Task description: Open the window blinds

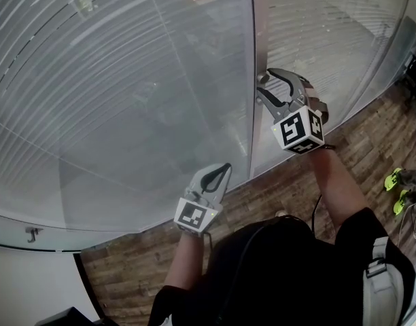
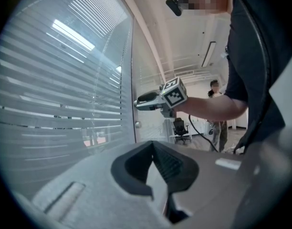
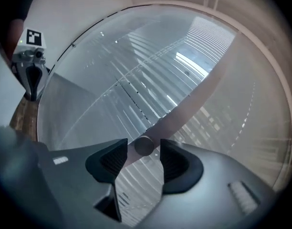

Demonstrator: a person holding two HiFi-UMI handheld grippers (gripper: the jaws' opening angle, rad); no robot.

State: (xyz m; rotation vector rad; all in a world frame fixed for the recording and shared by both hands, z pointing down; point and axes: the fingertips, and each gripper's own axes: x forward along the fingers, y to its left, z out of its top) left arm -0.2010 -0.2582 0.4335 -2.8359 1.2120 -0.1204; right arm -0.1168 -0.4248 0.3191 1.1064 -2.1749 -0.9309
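We see the blinds (image 1: 92, 80), thin horizontal slats, behind smooth glass (image 1: 160, 161). Our right gripper (image 1: 266, 84) stands with jaws apart around a small round knob (image 3: 144, 145). Our left gripper (image 1: 223, 170) is closed and empty.

Glass pane (image 1: 126, 128) covers the blind slats (image 1: 72, 60); no direct reach. Knob (image 3: 144, 145) juts from frame post (image 1: 260, 32), with narrow gaps either side inside right gripper's (image 1: 265, 83) spread jaws. Room to pull back over wooden floor (image 1: 371, 141).
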